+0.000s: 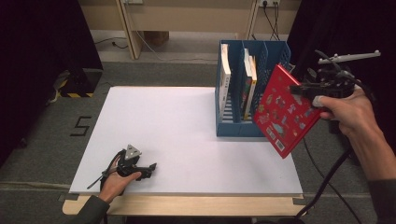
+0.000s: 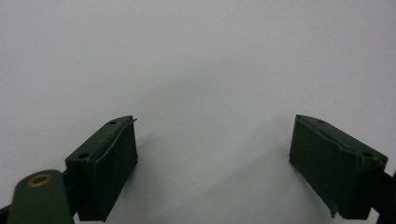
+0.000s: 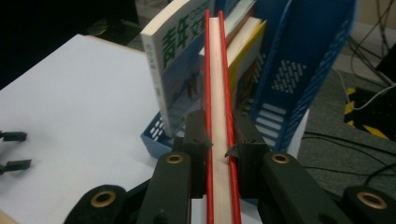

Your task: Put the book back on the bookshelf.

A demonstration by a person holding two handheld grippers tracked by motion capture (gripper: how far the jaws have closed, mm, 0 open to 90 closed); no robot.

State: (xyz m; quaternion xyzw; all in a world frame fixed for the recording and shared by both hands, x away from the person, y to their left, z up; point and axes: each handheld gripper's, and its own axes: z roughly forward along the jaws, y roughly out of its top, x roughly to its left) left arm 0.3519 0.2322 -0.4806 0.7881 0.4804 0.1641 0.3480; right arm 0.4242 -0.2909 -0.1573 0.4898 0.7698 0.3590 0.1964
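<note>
Two grippers are working over a white table (image 1: 187, 140), listed here from largest item to smallest. The table is carrying a blue file rack (image 1: 275, 51) at its far right corner; the rack's compartments are open at the top, and several upright books are standing in the left and middle ones, among them a white-spined book (image 1: 225, 79) and a yellow-edged book (image 1: 252, 79). A red picture book (image 1: 285, 109) is hanging in the air, tilted, just to the right of the rack and off the table's right edge, apart from both. The right gripper (image 1: 303, 89) is clamping this book by its upper edge; in the right gripper view its jaws are pressing on both red covers (image 3: 218, 93) with the page block between them. The left gripper (image 1: 150, 168) is resting low at the table's near left, its jaws standing wide apart with bare tabletop between the pads (image 2: 116, 158).

Risks, as judged from this arrangement: the book is being held near one edge only, so it could swing or slip if tilted further. Its lower corner could catch the rack's right wall on the way in, nudging the rack or toppling the leaning books. A compartment already holding books may be too tight, bending the covers.
</note>
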